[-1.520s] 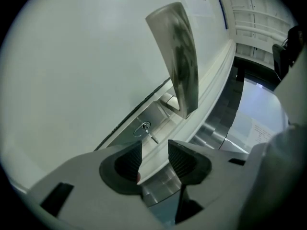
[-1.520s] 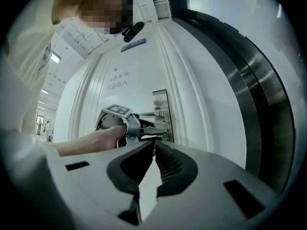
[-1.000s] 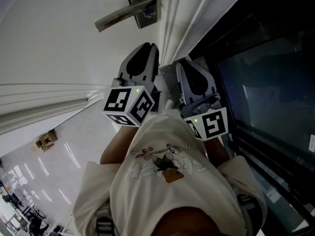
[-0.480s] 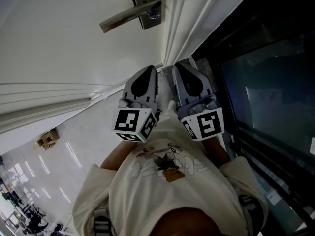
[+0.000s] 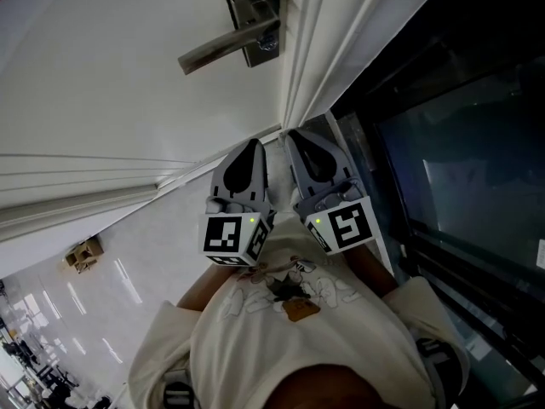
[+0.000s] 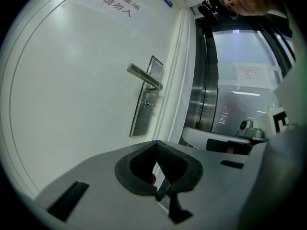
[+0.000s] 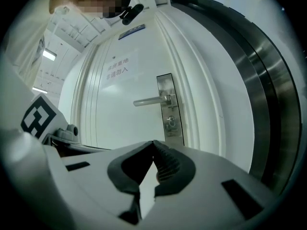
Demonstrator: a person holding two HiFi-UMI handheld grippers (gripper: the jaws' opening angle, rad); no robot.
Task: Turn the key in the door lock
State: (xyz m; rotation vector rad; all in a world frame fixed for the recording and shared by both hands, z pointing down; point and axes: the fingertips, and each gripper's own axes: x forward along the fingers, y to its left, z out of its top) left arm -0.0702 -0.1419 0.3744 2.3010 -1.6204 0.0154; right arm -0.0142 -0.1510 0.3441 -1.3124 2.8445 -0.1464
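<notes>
The white door carries a steel lock plate (image 5: 254, 7) with a lever handle (image 5: 220, 49). A small key (image 5: 269, 42) sits in the cylinder just under the lever. In the left gripper view the key (image 6: 149, 104) shows below the handle (image 6: 143, 75), and in the right gripper view the key (image 7: 171, 123) is on the plate (image 7: 169, 87). My left gripper (image 5: 255, 144) and right gripper (image 5: 295, 135) hang side by side close to the person's chest, well short of the lock. Both are shut with nothing between the jaws.
A white door frame (image 5: 298, 66) runs right of the plate, then a dark glass panel with metal rails (image 5: 443, 169). A paper notice with red print (image 6: 114, 7) is stuck high on the door. Glossy floor tiles (image 5: 77, 305) lie at lower left.
Both grippers have drawn back from the door toward the person, and the handle now sits farther from their tips. The left gripper has sunk more and its marker cube has rolled.
</notes>
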